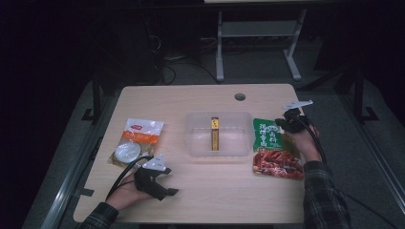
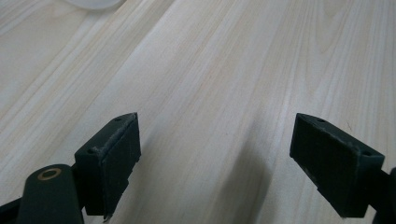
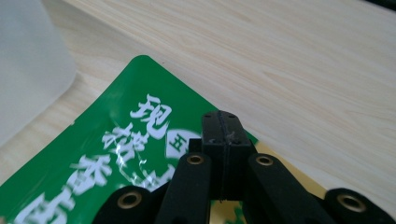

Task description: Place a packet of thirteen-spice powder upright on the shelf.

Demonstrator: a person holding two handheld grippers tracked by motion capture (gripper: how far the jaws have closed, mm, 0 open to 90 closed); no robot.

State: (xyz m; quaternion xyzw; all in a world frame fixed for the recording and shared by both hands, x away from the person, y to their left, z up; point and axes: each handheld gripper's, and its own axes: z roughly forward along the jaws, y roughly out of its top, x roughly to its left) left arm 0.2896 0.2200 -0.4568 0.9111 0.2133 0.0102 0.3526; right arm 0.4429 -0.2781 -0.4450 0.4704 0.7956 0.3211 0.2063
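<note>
Your right hand-held gripper sat closed at green packet, right of clear bin; grip on edge unconfirmed. Bin held one yellow stick. Your left hand-held gripper rested open, empty; orange packet untouched.

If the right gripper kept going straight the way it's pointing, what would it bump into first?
Probably the green packet: the right gripper, jaws shut, hangs just over its top edge, tilted down toward it. Past that edge lies bare table. Depth is hard to judge, so it might clear the packet.
</note>
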